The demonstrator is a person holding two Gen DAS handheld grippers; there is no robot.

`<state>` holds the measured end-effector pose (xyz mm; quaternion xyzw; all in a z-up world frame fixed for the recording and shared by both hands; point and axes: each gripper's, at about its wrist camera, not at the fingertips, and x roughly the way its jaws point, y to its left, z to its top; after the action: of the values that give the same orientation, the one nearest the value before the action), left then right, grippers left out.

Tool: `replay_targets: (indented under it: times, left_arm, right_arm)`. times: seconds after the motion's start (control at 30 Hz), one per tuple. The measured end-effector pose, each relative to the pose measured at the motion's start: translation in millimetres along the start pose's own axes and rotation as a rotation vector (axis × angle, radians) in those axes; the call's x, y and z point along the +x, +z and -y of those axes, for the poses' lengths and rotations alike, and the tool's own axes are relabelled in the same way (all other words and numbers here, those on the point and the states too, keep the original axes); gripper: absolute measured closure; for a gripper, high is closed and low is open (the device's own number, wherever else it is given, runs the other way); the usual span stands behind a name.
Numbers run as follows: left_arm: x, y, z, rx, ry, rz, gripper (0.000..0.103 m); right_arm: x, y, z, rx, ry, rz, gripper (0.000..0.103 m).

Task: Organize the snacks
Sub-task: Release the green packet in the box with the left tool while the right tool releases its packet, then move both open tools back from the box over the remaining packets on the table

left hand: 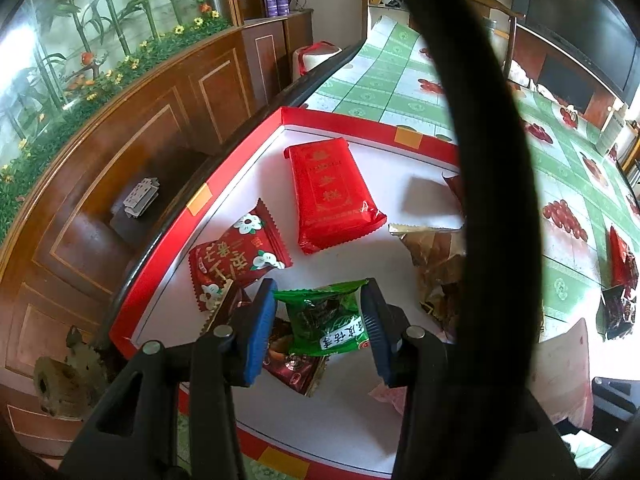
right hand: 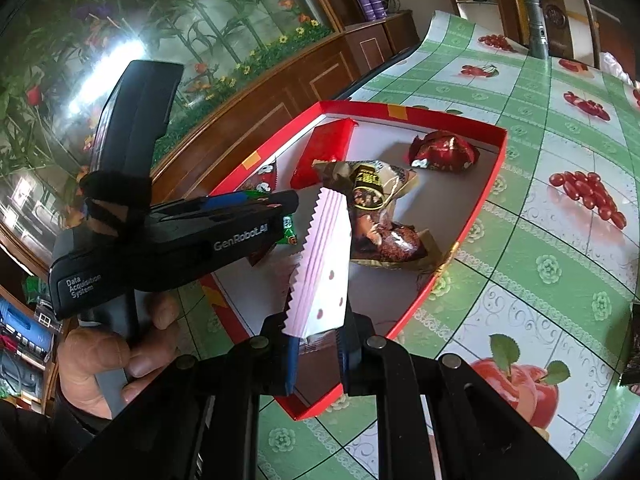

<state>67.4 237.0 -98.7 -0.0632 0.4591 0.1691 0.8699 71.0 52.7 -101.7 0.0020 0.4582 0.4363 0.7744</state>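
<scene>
- Two grippers work over the red box point(right hand: 486, 184) on the counter point(right hand: 540, 240).
- Our left gripper point(left hand: 320, 312) fingers sit open around the green snack point(left hand: 326, 320), inside the box.
- Our right gripper point(right hand: 318, 344) fingers pinch the pink packet point(right hand: 322, 264); we should lower it onto bare box floor before letting go.

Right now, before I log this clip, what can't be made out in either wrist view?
- Left wrist view: a black cable hides the gold-brown packets' right side.
- Left wrist view: whether the fingers pinch the green snack packet is unclear.
- Right wrist view: the pink-and-white packet's front is turned away; its lower end is hidden between the fingers.
</scene>
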Motion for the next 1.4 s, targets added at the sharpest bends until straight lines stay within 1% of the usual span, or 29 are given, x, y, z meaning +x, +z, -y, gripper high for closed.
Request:
replay_targets:
  times: [0.03,0.07,0.13,0.43,0.53,0.6,0.63,0.67,0.7,0.73,0.77,0.8,0.83,0.9,1.13,1.23,1.3,1.4]
  left_arm:
    - [1.0,0.1,-0.1,0.0,0.003,-0.002,0.062]
    - [2.1,0.3,-0.1,0.001,0.006,-0.007,0.073]
    - [4.7,0.2,-1.9,-0.003,0.0,-0.019,0.074]
    - [3.9,-0.4,-2.1,0.001,0.008,-0.016,0.074]
    - [3.1,-0.2,-1.9,0.004,0.011,-0.014,0.074]
    - [0.0,-0.4,-2.0,0.005,0.019,-0.005,0.071]
    - [-2.1,-0.5,-2.1,0.005,0.024,-0.001,0.065]
    - [-4.5,-0.4,-2.0,0.006,0.029,0.005,0.06]
    - [-7.1,-0.2,-1.9,0.007,0.033,0.012,0.059]
    - [-9.7,-0.3,-1.5,0.009,0.037,0.017,0.054]
    - [-12.6,-0.2,-1.0,0.011,0.038,0.022,0.045]
    - [-15.3,0.0,-1.2,0.009,0.037,0.026,0.039]
    - [-18.2,0.0,-1.4,0.006,0.034,0.032,0.03]
    - [-24.8,-0.1,-0.8,0.004,0.039,0.047,0.029]
    - [-42.1,-2.2,5.5,0.008,0.04,0.064,0.027]
    - [-46.9,-4.5,10.0,0.016,0.04,0.068,0.025]
    - [-48.6,-5.7,14.1,0.021,0.042,0.066,0.024]
    - [-51.5,-7.7,21.1,0.027,0.023,0.059,0.024]
  right_arm:
    - [1.4,-0.2,-0.7,-0.002,0.002,-0.004,0.09]
    - [2.8,-0.5,-1.4,-0.003,0.006,-0.007,0.09]
    - [5.9,-1.5,-2.7,-0.002,0.014,-0.016,0.09]
    - [12.2,-3.9,-3.3,0.007,0.028,-0.037,0.089]
    - [17.0,-2.2,-1.6,0.014,0.027,-0.053,0.086]
    - [16.9,-2.4,-1.8,0.018,0.024,-0.055,0.086]
    - [15.8,-2.9,-1.4,0.023,0.02,-0.055,0.086]
    - [14.4,-3.2,-1.5,0.024,0.017,-0.053,0.084]
    - [13.2,-3.1,-1.7,0.026,0.014,-0.049,0.081]
    - [10.3,-3.4,-1.5,0.027,0.008,-0.044,0.078]
    - [8.3,-4.1,-2.0,0.027,0.005,-0.04,0.069]
    - [5.2,-4.8,-2.1,0.027,0.002,-0.036,0.056]
    - [2.9,-5.6,-2.4,0.027,0.0,-0.035,0.052]
    - [-4.5,-7.8,-2.9,0.029,0.008,-0.02,0.05]
    - [-28.9,-21.6,-3.3,0.031,-0.001,0.005,0.05]
    - [-44.4,-32.8,6.0,0.059,-0.015,0.036,0.05]
    - [-55.7,-40.5,19.4,0.099,-0.034,0.062,0.05]
    - [-73.3,-51.2,42.4,0.174,-0.054,0.105,0.05]
